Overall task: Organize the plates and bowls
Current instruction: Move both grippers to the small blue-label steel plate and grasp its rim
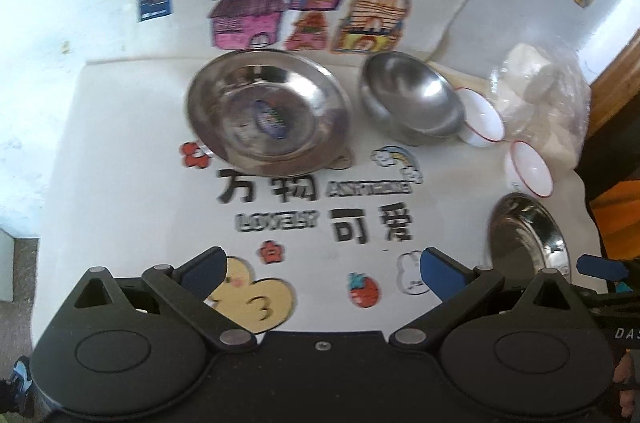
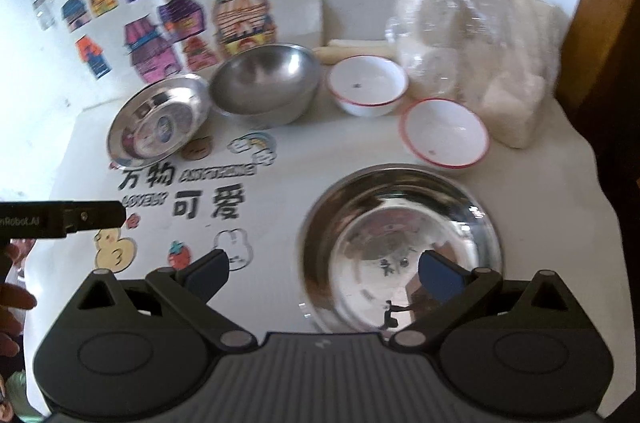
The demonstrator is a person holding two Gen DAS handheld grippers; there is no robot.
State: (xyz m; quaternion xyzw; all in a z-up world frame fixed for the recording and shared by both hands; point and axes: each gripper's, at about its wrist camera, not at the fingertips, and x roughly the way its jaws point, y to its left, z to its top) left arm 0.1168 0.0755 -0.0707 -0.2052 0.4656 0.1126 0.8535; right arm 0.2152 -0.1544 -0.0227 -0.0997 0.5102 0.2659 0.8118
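A steel plate point(image 1: 268, 111) lies at the table's back left, and a deep steel bowl point(image 1: 412, 99) stands to its right. Two white bowls with red rims point(image 1: 482, 117) point(image 1: 530, 169) sit further right. A second steel plate point(image 1: 528, 239) lies near the right edge. My left gripper point(image 1: 320, 271) hangs open over the printed cloth, with nothing between its fingers. In the right wrist view the near steel plate point(image 2: 400, 243) lies just ahead of my right gripper point(image 2: 324, 273), which is open, its right finger over the plate's inside. The far plate point(image 2: 158, 121), steel bowl point(image 2: 264, 83) and white bowls point(image 2: 366, 85) point(image 2: 444, 133) stand behind.
A clear plastic bag of white rolls point(image 2: 480, 51) fills the back right corner. Coloured house drawings point(image 1: 248, 3) hang on the wall behind. The white cloth point(image 1: 132, 151) carries printed letters and stickers. The other gripper's tip point(image 2: 96, 217) and a hand show at the left.
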